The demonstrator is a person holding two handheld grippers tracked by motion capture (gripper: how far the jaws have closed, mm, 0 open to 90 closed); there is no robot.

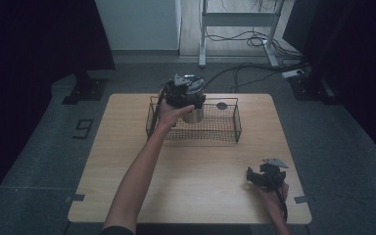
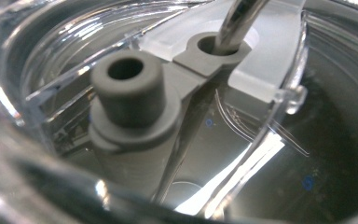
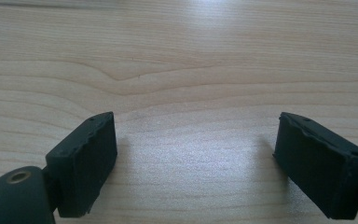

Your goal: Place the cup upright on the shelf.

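A steel tumbler (image 1: 194, 115) stands upright inside the black wire basket (image 1: 225, 133), in its left half. My left gripper (image 1: 186, 93) comes down over the tumbler's top and grips it. The left gripper view is pressed close to the tumbler's clear lid (image 2: 261, 56), its grey stopper (image 2: 130, 93) and a metal straw (image 2: 237, 21); the jaws are hidden there. My right gripper (image 1: 267, 175) rests low at the table's front right. It is open (image 3: 196, 163), with bare wood between its black pads (image 3: 86, 163).
The basket sits at the back middle of the wooden table (image 1: 191, 171). A small dark disc (image 1: 222, 105) lies by the basket's far rim. Behind the table are a desk frame (image 1: 240, 29) and floor cables (image 1: 254, 63).
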